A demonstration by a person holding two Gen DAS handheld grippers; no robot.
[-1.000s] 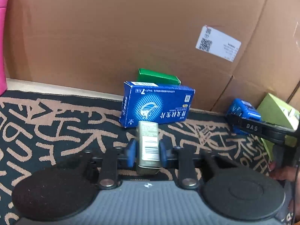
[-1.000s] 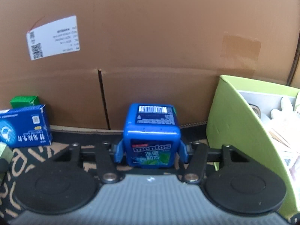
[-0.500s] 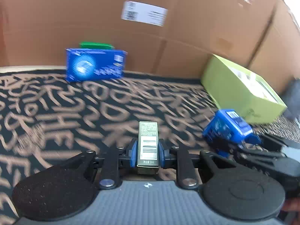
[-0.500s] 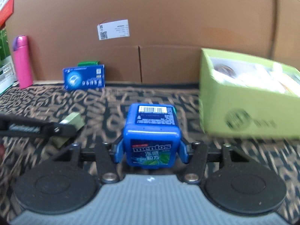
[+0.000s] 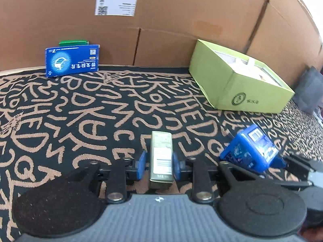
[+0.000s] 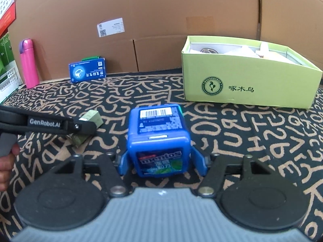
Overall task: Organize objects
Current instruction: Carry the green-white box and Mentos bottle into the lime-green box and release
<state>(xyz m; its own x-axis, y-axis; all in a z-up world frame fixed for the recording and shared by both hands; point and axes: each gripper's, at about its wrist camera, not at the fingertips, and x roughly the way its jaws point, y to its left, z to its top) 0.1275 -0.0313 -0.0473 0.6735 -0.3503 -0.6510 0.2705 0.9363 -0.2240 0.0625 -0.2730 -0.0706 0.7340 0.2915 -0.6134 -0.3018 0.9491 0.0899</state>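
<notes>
you've pulled both grippers back from the cardboard wall, your left gripper [image 5: 158, 161] clenched on the tin [image 5: 161, 158] at lower centre, your right gripper [image 6: 159, 158] grasping the mentos box [image 6: 159, 139], so both look bound for the green box [image 6: 248, 80] at upper right.

Small olive-gold box [image 5: 161, 157]: long, thin, white barcode sticker on top. Sits between two blue pads, pointing away from camera, low over patterned black-and-tan mat.

Blue mint tub [image 6: 158, 139]: chunky, square, rounded corners. Barcode label on top, "mentos" label on near face. Sits between two blue pads, tipped a bit back. In left view it shows tilted [image 5: 252, 151], to right of small box.

Blue flat box [image 5: 72, 63]: stands on long edge at far side of mat, print upside down. Green box [image 5: 73, 42] just behind it, mostly hidden.
</notes>
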